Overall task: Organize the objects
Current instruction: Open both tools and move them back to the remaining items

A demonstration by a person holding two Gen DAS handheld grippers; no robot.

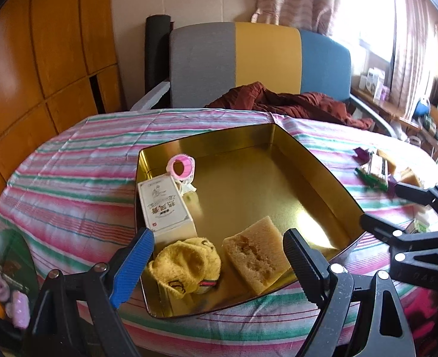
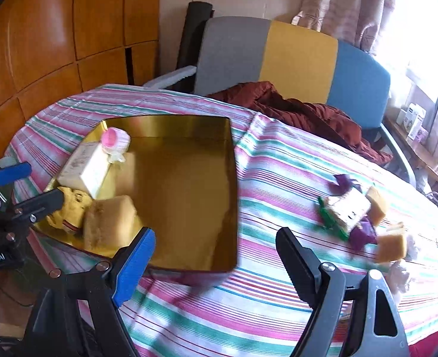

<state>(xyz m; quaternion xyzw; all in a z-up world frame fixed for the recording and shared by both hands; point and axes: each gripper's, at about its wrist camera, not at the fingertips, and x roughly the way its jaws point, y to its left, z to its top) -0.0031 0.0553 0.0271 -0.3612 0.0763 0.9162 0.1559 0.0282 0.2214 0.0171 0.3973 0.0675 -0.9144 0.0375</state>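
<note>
Roughly half done, judging by the layout: the gold tin (image 1: pixel 242 184) on the striped bench (image 1: pixel 70 178) is already being filled with a white box (image 1: pixel 165 208), pink tape roll (image 1: pixel 181 168), yellow sock (image 1: pixel 186 263) and one sponge (image 1: pixel 256 251), all packed toward its 8 o'clock corner. Left on the bench at 3 o'clock of the tin are being shown two sponges (image 2: pixel 390 245), a green-edged packet (image 2: pixel 342 211) and purple bits (image 2: pixel 361 233). Both left gripper (image 1: pixel 216 257) and right gripper (image 2: pixel 216 257) are being held with fingers apart, nothing clamped.
</note>
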